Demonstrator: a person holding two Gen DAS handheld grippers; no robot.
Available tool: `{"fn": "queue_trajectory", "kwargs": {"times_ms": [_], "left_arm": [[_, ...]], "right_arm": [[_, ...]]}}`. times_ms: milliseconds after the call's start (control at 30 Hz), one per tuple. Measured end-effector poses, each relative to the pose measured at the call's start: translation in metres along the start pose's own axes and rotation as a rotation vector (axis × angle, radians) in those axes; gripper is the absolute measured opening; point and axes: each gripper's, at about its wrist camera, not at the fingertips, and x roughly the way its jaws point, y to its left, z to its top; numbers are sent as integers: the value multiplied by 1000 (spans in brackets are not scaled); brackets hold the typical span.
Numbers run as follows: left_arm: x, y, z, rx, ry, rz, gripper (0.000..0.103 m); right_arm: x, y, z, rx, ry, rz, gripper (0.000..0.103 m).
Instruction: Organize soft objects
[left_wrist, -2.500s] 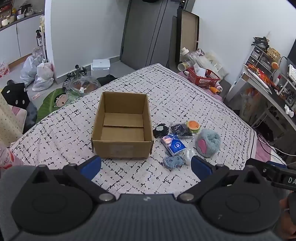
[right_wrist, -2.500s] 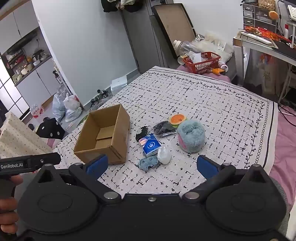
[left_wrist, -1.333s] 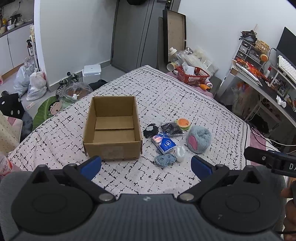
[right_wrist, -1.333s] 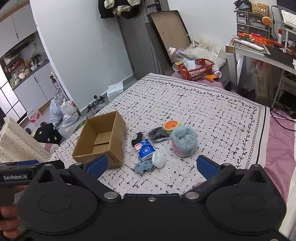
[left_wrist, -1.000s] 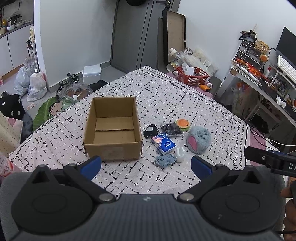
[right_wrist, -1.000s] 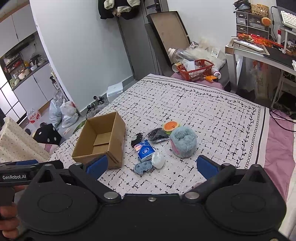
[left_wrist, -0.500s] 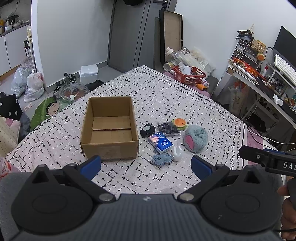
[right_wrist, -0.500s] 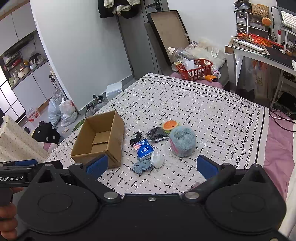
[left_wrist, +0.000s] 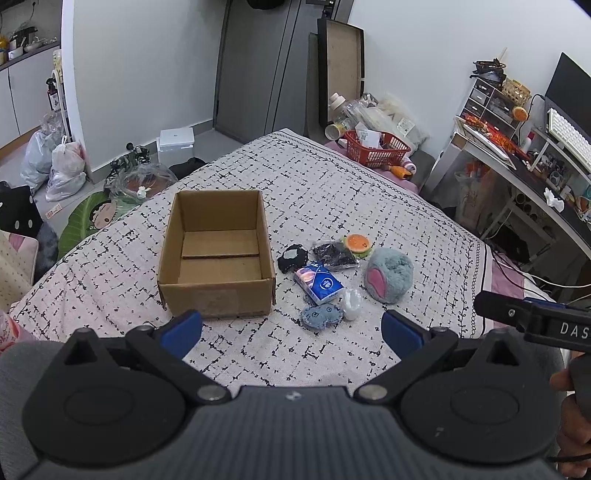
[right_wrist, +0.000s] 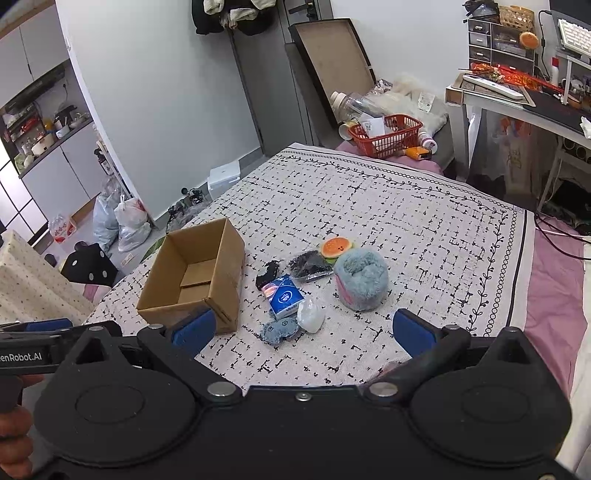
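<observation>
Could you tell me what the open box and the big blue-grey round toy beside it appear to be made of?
Open box: looks like plain brown corrugated cardboard, matte, with folded flaps on its floor. Blue-grey round toy: seemingly long-pile plush, fuzzy surface with a pink patch.

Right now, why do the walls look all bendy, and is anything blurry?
Left wrist view: the fisheye lens bows the wall edge and door; the cardboard box is sharp. Right wrist view: the same bending at the rim; the fluffy blue plush is crisp under even light, with no glare.
</observation>
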Motion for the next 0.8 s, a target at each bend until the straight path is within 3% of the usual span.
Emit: {"fn": "queue_trajectory", "kwargs": {"times_ms": [800], "left_arm": [[13, -9, 2, 1, 2, -1, 102]], "right_arm": [[15, -8, 1, -5, 12, 6, 103]]}}
